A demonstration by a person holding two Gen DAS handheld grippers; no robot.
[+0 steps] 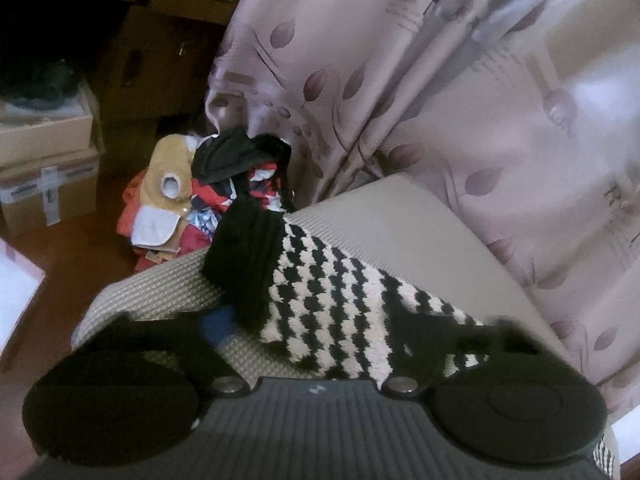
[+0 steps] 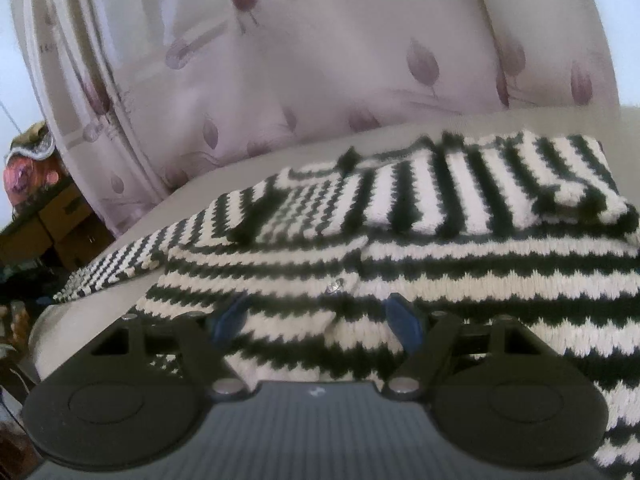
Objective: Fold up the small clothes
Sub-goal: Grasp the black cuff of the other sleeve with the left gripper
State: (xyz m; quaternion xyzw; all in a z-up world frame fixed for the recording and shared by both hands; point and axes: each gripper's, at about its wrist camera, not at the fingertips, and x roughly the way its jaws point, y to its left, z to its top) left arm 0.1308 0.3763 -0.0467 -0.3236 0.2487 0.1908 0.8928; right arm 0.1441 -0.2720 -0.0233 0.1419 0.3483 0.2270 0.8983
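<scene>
Currently the black-and-white knit sweater [image 2: 460,264] lies partly folded on the beige cushion [image 1: 400,220], in front of the leaf-print curtain [image 2: 320,60]. Right wrist view: right gripper [image 2: 320,320] open above the striped knit, blue pads [image 2: 404,320] apart, nothing clamped. Left wrist view only: left gripper [image 1: 316,344] over the sweater's black ribbed cuff end; whether it grips cannot be told, since the fingers are blurred. Also only there: a pile of clothes [image 1: 200,200] on the floor beside cardboard boxes [image 1: 48,176].

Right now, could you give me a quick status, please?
Right gripper open over the striped sweater. Left gripper at its black cuff, grip unclear. Nothing in the way.
</scene>
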